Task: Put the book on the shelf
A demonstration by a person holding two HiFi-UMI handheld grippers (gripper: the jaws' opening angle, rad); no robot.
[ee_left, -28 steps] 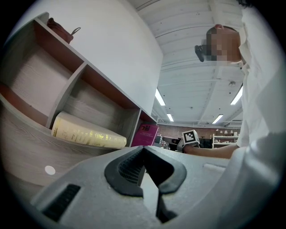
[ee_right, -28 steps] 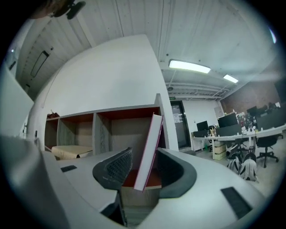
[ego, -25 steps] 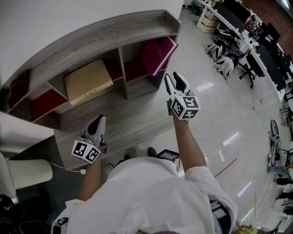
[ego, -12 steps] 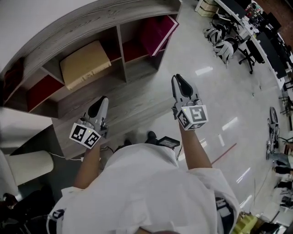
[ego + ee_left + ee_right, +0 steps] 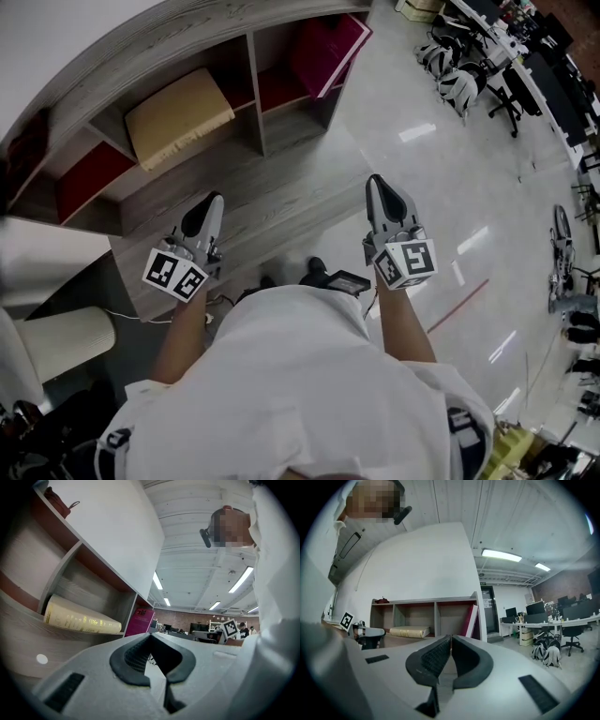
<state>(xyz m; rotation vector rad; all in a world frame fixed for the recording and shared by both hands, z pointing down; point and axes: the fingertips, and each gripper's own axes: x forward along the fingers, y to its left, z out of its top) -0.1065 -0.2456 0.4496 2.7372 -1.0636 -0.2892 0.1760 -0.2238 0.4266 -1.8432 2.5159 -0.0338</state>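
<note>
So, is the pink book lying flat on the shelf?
No, the pink book stands tilted in the right-hand compartment of the shelf; the tan book in the middle one lies flat.

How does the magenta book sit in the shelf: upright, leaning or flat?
Leaning. The magenta book stands tilted in the right compartment of the shelf, its top angled toward the right side wall.

The shelf (image 5: 281, 183) is grey wood-grain, the upright book (image 5: 323, 52) magenta, the flat book (image 5: 178, 112) cream.
</note>
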